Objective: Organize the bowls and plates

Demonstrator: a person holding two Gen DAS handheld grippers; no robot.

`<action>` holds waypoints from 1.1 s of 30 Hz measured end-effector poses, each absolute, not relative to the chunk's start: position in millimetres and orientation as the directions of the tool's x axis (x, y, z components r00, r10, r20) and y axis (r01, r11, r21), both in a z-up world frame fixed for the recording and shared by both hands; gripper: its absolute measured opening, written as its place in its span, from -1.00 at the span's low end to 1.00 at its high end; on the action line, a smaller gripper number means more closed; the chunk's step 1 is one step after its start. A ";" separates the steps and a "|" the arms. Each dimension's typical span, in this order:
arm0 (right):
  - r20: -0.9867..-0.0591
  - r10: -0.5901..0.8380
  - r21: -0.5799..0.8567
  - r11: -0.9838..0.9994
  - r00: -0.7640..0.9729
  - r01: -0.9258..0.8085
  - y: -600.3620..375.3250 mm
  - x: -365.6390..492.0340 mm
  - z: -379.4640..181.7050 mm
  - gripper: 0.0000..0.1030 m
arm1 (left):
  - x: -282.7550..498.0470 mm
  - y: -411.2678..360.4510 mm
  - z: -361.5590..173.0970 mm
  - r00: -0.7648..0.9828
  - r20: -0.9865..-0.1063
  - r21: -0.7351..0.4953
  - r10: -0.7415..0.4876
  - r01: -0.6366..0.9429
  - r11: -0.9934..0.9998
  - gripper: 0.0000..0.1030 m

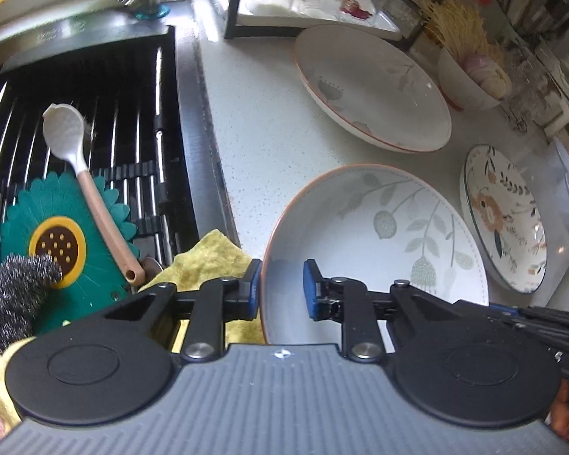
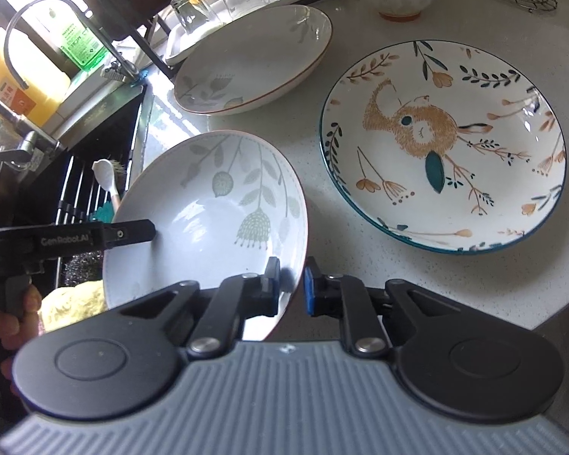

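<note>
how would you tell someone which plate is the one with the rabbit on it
Start at the sink and look across the speckled white counter, past the pale blue plate that both grippers are at. The rabbit plate lies flat next beyond it. It alone has a dark teal rim and an orange-brown rabbit among flowers; the others show only faint grey leaves.

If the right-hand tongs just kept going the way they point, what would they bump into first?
They already straddle the rim of the pale blue leaf-patterned plate, so the right tongs would first push along that rim. Beyond lies bare countertop, then probably the white plate behind, though depth is unclear.
</note>
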State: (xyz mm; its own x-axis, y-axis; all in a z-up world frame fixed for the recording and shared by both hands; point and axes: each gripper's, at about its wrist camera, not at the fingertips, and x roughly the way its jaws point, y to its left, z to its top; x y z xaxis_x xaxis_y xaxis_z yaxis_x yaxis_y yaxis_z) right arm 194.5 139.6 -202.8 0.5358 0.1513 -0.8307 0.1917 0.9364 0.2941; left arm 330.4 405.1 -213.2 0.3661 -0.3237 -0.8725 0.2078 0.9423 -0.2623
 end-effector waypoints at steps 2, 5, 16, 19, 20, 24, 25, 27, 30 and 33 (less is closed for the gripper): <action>-0.831 0.156 0.299 0.935 0.534 0.192 137.4 197.6 -202.8 -0.69 | 331.0 404.1 -212.8 0.368 -0.872 -0.263 -0.324 0.206 0.943 -0.49; -0.834 0.167 0.306 0.933 0.527 0.188 135.3 201.1 -200.4 -0.69 | 330.4 404.4 -210.3 0.375 -0.868 -0.265 -0.324 0.202 0.943 -0.49; -0.801 0.178 0.315 0.937 0.571 0.149 125.5 199.2 -169.2 -0.68 | 326.6 409.0 -180.9 0.386 -0.836 -0.336 -0.390 0.200 0.920 -0.50; -0.786 0.184 0.322 0.937 0.591 0.137 119.9 198.5 -159.8 -0.68 | 325.8 407.0 -170.0 0.392 -0.826 -0.349 -0.404 0.207 0.914 -0.50; -0.779 0.184 0.324 0.936 0.599 0.134 118.0 198.0 -156.0 -0.68 | 325.2 405.0 -165.7 0.396 -0.823 -0.351 -0.408 0.211 0.912 -0.50; -0.754 0.169 0.317 0.940 0.635 0.127 105.0 198.5 -141.5 -0.68 | 322.3 392.5 -147.9 0.412 -0.807 -0.354 -0.423 0.235 0.905 -0.50; -0.746 0.167 0.320 0.939 0.645 0.128 100.7 198.6 -138.2 -0.68 | 321.7 388.3 -144.1 0.417 -0.804 -0.352 -0.424 0.239 0.905 -0.50; -0.733 0.161 0.325 0.936 0.660 0.133 92.4 198.2 -132.1 -0.68 | 320.5 379.6 -137.1 0.424 -0.800 -0.351 -0.426 0.245 0.904 -0.50; -0.715 0.151 0.325 0.936 0.682 0.133 79.4 195.0 -125.1 -0.68 | 320.5 365.7 -128.6 0.430 -0.792 -0.357 -0.433 0.250 0.900 -0.50; -0.704 0.148 0.332 0.933 0.694 0.138 64.2 188.7 -122.4 -0.68 | 322.9 349.2 -124.2 0.428 -0.788 -0.356 -0.442 0.268 0.895 -0.50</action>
